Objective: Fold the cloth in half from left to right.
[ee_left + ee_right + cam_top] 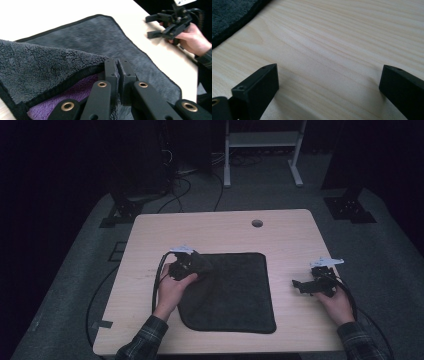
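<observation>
Now, as seen from beside the table:
Cloth: a dark grey fleece towel [230,292] lies flat on the pale wooden table [280,232], its near-left corner lifted and folded over towards the middle (a purple underside shows in the left gripper view).
Left gripper: the left gripper [192,265] has its jaws pinched together on the towel's lifted corner, held just above the cloth.
Right gripper: the right gripper [302,285] sits well apart from the towel's right edge, jaws spread wide over bare wood, holding nothing.
</observation>
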### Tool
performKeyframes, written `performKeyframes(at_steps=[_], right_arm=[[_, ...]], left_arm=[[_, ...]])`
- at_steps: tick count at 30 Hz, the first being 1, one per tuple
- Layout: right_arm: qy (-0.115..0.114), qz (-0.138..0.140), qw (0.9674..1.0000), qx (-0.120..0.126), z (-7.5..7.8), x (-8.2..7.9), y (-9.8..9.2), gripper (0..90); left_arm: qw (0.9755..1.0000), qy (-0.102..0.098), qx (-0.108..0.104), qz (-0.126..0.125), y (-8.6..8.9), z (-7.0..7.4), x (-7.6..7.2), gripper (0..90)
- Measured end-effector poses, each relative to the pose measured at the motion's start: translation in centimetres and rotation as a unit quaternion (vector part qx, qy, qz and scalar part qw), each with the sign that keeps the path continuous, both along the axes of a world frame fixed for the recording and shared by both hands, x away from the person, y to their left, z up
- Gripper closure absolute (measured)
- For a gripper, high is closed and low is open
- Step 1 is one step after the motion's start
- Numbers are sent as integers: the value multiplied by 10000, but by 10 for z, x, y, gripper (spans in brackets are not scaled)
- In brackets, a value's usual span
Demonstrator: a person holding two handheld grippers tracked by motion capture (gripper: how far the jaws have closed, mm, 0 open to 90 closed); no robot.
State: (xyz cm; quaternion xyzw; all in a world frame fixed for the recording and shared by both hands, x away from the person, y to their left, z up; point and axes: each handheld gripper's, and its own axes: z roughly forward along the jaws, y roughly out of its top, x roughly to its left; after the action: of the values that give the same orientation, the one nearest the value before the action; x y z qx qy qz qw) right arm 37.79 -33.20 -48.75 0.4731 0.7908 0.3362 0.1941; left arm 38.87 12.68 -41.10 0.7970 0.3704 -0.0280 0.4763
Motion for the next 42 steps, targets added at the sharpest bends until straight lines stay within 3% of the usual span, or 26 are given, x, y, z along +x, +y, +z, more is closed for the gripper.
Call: performKeyframes(at_steps=[33, 42], right_arm=[[-1, 18, 10000, 2, 0, 0, 0, 17], [1, 18, 10000, 3, 0, 0, 0, 17]], left_arm=[[9967, 190, -65, -788, -115, -17, 27, 875], [9952, 279, 35, -939, -146, -32, 34, 875]])
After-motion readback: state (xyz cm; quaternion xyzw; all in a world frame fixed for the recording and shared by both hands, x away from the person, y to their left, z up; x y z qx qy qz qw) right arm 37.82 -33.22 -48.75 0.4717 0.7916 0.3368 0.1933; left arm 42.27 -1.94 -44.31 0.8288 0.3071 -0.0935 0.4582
